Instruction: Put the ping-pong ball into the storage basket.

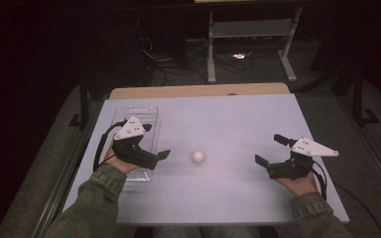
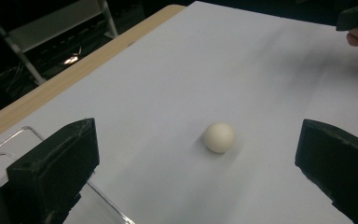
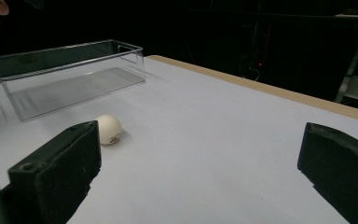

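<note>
A small white ball [image 1: 197, 156] rests on the white tabletop [image 1: 238, 119], between my two grippers and touching neither. My left gripper [image 1: 155, 141] is open just left of the ball, held over the near end of a clear plastic box [image 1: 138, 119]. In the left gripper view the ball [image 2: 219, 137] lies ahead, between the wide-apart jaws of the left gripper [image 2: 198, 156]. My right gripper [image 1: 270, 148] is open farther off to the right, with nothing in it. In the right gripper view, past the right gripper [image 3: 200, 156], the ball [image 3: 108, 129] sits by the left jaw, in front of the empty box [image 3: 70, 74].
A wooden strip [image 1: 198, 91] runs along the table's far edge. Beyond it are a dark floor with cables [image 1: 178, 69] and a white metal frame [image 1: 250, 34]. A corner of the box's rim [image 2: 25, 133] shows beside the left jaw. The other gripper [image 2: 356, 16] shows far off.
</note>
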Tool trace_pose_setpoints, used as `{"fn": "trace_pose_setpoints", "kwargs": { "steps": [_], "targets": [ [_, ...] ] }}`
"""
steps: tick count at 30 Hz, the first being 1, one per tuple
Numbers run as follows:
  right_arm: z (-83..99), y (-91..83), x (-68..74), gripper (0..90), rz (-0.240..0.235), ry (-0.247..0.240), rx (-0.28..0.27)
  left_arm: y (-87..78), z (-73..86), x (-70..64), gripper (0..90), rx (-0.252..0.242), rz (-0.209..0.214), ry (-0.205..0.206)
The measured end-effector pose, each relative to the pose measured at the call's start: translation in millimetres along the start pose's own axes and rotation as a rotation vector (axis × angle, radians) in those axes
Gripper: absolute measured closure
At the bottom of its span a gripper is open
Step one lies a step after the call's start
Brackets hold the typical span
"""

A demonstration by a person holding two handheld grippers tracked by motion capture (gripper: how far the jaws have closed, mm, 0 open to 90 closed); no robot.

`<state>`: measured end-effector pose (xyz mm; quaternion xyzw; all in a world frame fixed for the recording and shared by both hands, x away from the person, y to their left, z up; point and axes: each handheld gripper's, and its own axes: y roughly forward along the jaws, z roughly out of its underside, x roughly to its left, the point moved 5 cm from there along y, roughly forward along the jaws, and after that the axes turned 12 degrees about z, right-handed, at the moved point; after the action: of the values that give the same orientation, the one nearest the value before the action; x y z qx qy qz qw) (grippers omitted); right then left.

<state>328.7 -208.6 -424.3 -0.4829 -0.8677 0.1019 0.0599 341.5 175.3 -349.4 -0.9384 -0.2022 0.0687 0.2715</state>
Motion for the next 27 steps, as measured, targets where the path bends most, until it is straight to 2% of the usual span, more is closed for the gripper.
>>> {"fn": "trace_pose_setpoints", "kwargs": {
  "steps": [9, 27],
  "targets": [
    [-0.3, -0.3, -0.1, 0.0, 0.0, -0.001, -0.002, 11.1, -7.0, 1.8, 0.0, 0.02, 0.02, 0.009],
    [-0.2, -0.7, 0.8, 0.0, -0.005, -0.001, 0.0, 34.2, -11.8, 4.3, 0.0, 0.093, 0.057, 0.022]
  ]
}}
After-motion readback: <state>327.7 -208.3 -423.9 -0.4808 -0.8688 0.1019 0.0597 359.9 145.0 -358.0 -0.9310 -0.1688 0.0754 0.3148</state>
